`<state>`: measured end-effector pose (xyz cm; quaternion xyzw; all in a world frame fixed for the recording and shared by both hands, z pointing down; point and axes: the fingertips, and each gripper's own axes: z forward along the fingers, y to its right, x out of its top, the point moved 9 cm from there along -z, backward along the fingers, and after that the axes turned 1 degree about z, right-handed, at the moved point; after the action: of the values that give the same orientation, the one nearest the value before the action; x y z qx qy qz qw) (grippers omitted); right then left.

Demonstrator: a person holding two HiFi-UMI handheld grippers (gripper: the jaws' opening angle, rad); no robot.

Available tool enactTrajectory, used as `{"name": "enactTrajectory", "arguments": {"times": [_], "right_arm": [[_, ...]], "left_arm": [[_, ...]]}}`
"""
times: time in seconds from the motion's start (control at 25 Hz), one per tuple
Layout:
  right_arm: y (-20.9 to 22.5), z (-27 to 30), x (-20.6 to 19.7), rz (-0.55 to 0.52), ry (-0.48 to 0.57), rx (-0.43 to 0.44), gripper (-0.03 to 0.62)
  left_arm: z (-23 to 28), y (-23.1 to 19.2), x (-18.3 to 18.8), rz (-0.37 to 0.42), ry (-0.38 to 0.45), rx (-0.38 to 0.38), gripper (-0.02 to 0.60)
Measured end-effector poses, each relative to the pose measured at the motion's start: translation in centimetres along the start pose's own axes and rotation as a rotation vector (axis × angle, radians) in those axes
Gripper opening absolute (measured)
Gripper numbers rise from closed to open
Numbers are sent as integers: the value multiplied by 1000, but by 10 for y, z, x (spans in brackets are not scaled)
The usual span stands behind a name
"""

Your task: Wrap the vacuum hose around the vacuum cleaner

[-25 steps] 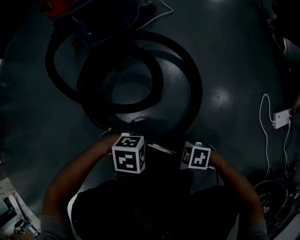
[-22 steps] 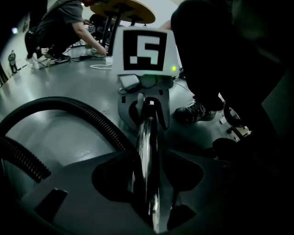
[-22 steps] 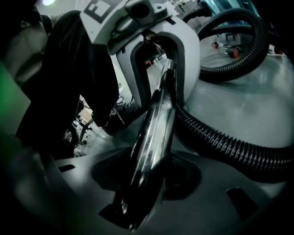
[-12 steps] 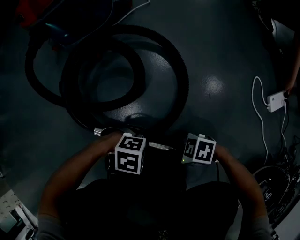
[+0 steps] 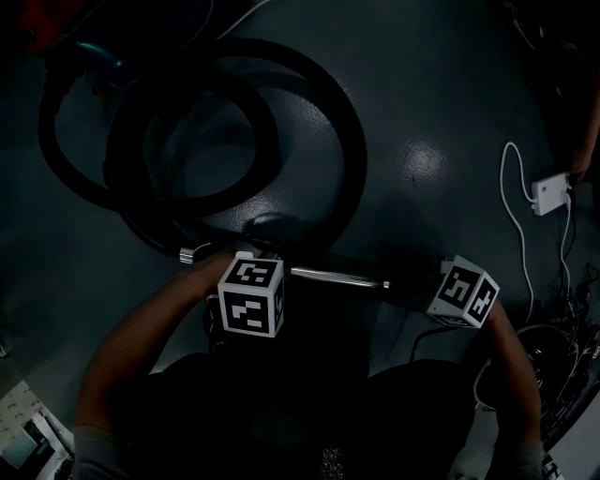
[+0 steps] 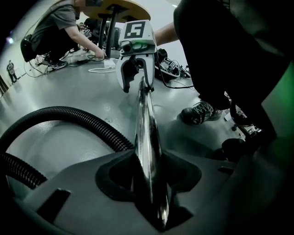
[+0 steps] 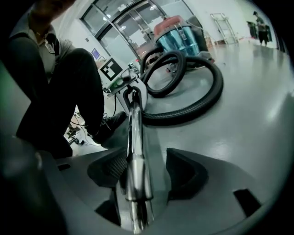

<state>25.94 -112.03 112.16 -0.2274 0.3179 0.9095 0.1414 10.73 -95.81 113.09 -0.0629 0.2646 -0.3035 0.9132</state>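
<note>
The black ribbed vacuum hose lies in loops on the grey floor, and the red and blue vacuum cleaner stands behind it. A chrome wand tube spans between both grippers. My left gripper is shut on the tube, with the hose curving in from the left. My right gripper sits near the tube's other end. Its jaws have just been opening, and the tube lies between them with a gap at the right pad. In the head view the marker cubes hide both grippers' jaws.
A white power adapter on a white cable lies on the floor at the right, with a tangle of cables below it. A crouching person works by a round table. The holder's shoe stands close to the tube.
My right gripper has slid right along the tube, away from the left gripper, baring a length of chrome between them. The left gripper keeps its hold near the hose end.
</note>
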Motion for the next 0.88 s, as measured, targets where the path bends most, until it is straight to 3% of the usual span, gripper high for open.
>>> {"name": "enactTrajectory", "arguments": {"times": [0.2, 0.28, 0.4, 0.56, 0.64, 0.68, 0.88], "right_arm": [[6, -25, 8, -62, 21, -215, 252], [4, -29, 17, -74, 67, -249, 252], [-6, -15, 29, -97, 74, -178, 250], [-22, 30, 40, -196, -13, -72, 230], [-26, 45, 42, -267, -51, -78, 121], [-27, 49, 41, -286, -59, -85, 101], [-22, 52, 40, -238, -22, -73, 98]], "left_arm": [[10, -3, -7, -13, -39, 25, 173], [13, -6, -8, -20, -47, 37, 173], [14, -7, -7, -26, -48, 45, 173], [13, -5, -7, -20, -62, 56, 173], [12, -3, -5, -8, -50, 63, 173], [12, -2, -5, -6, -43, 66, 173], [2, -1, -11, -52, 17, 101, 173]]}}
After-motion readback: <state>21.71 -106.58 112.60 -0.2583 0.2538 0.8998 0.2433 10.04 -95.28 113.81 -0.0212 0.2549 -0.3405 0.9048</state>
